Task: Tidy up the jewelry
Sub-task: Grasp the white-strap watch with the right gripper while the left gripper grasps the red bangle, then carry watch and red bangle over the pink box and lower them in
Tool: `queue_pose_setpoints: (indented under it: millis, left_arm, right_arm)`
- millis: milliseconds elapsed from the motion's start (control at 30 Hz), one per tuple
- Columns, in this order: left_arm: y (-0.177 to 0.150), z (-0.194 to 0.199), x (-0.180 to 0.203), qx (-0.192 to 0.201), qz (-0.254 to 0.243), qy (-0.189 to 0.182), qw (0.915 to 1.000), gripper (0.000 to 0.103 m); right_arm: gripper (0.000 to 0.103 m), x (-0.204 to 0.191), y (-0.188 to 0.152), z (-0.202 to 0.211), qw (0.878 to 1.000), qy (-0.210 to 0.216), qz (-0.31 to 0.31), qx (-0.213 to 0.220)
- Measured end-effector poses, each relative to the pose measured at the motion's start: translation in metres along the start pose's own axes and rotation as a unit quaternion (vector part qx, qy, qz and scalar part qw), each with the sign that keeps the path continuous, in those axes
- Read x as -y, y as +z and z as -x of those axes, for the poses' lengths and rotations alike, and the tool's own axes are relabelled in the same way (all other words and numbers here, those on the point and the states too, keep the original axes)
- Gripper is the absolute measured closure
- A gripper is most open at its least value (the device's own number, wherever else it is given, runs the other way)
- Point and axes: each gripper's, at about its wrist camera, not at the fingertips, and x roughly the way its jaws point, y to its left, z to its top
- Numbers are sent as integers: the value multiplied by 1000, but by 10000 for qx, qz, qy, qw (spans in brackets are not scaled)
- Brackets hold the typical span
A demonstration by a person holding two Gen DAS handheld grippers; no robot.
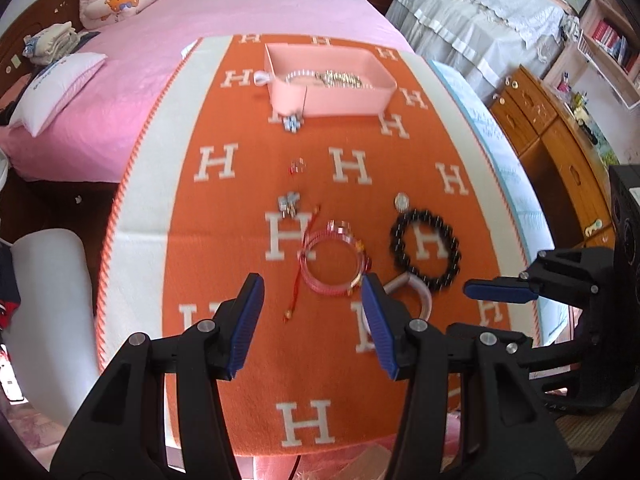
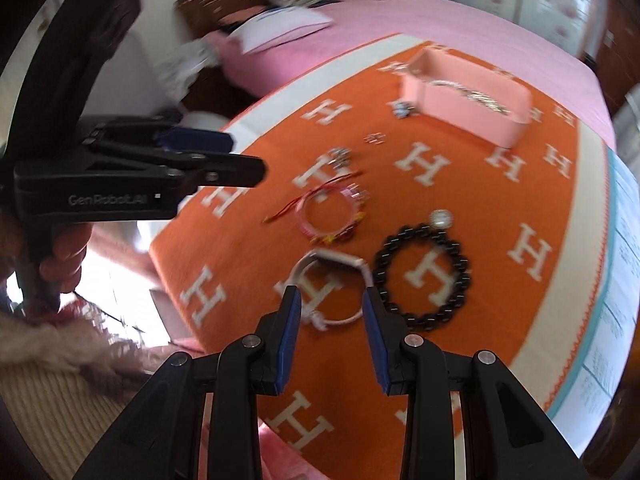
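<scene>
A pink box (image 1: 332, 92) (image 2: 472, 108) with silver jewelry inside sits at the far end of the orange blanket (image 1: 240, 264). Loose on the blanket lie a pink bangle with a red cord (image 1: 334, 260) (image 2: 328, 216), a black bead bracelet (image 1: 426, 250) (image 2: 424, 280), a pale bracelet (image 1: 416, 292) (image 2: 332, 292), a round silver piece (image 1: 402, 201) (image 2: 441, 218) and small charms (image 1: 289, 203) (image 2: 340, 157). My left gripper (image 1: 312, 300) is open, just short of the pink bangle. My right gripper (image 2: 330, 308) is open, its fingers either side of the pale bracelet.
The blanket covers a table beside a bed with a pink cover (image 1: 160, 40) and pillows (image 1: 60, 88). A wooden cabinet (image 1: 560, 152) stands to the right. A small blue-white charm (image 1: 292, 123) lies in front of the box. A white chair back (image 1: 48, 280) is at left.
</scene>
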Motion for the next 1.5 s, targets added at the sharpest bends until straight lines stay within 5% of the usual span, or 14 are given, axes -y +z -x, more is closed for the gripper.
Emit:
queue_pose_setpoints:
  millis: [400,567,1067,1400,1500]
  left_arm:
    - [-19,-18,-21,-173,331,106,9992,56]
    - [-16,-24,-28,-150,509,113,9985,56]
    - [14,-83,-19,-715,653,-161,9952,56]
    - [28,-111,9,-1262,200,141,9917,98]
    - [30,-113,11,-1381,221,-8,9902,99]
  right_arm:
    - [71,-33,-7,-57,9917,-99,1224,-393]
    - [92,-38,-10,-78,9864,-311,1523,-542]
    - [93,24,30,-21,9985,-130,-426,313]
    - [93,49,25,1,9931,-182,-1045,496]
    - [93,51,22,5,9919,-179,-1139,531]
